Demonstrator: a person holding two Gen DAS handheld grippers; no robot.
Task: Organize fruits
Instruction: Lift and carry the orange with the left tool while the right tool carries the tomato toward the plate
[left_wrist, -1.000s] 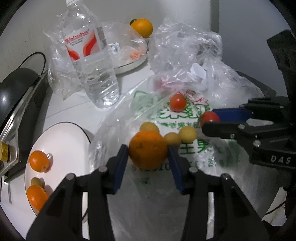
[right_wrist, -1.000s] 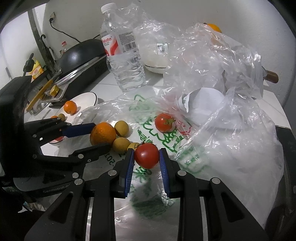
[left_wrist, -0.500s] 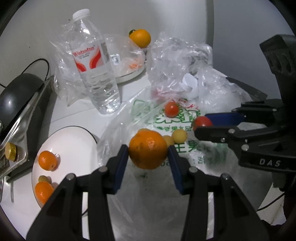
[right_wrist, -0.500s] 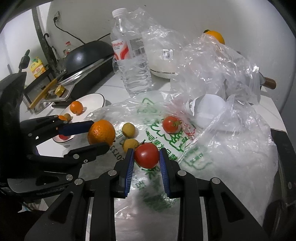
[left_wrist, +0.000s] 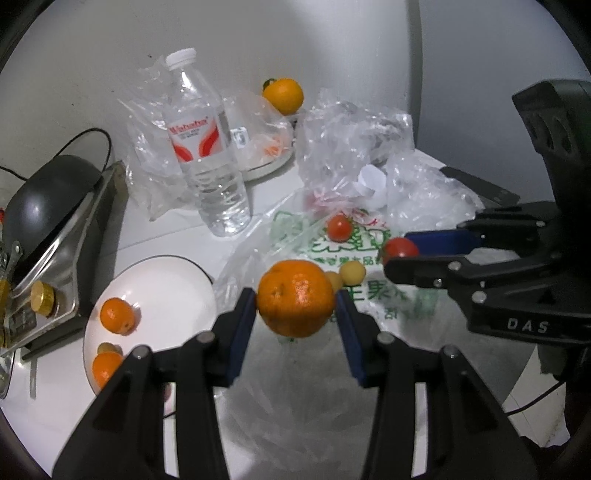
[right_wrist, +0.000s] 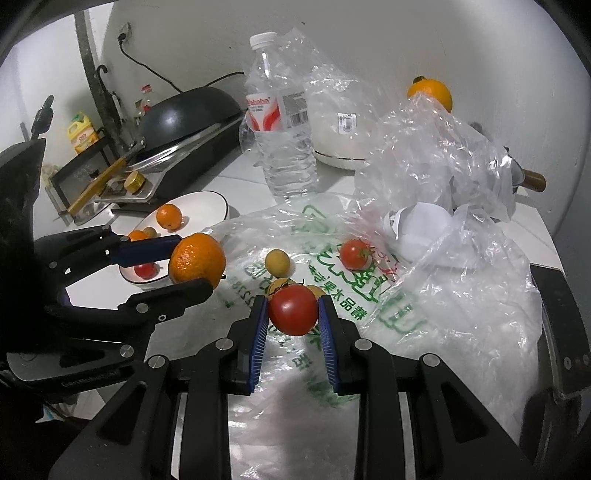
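Both claws loaded above the countertop: left gripper (left_wrist: 295, 306) clamps a big orange (left_wrist: 295, 297) btwn its blue pads, right gripper (right_wrist: 293, 314) pinches a tomato (right_wrist: 293, 308), each fruit held clear of the printed plastic bag (right_wrist: 369, 306) spread over the counter's middle. A second tomato (right_wrist: 354, 253) and small yellow fruits (right_wrist: 277, 261) lie on the bag; the white plate (left_wrist: 166, 291) near the counter's left edge, beside the stove, already carries oranges w/ room left. Risks, as judged: round, slick skins may roll out of flat pads if grip eases mid-carry; too hard a squeeze could split the tomato; the two grippers sit close, so crossing paths toward the plate could knock a fruit loose; a low pass may snag the loose bag or tip the water bottle (left_wrist: 207, 147).
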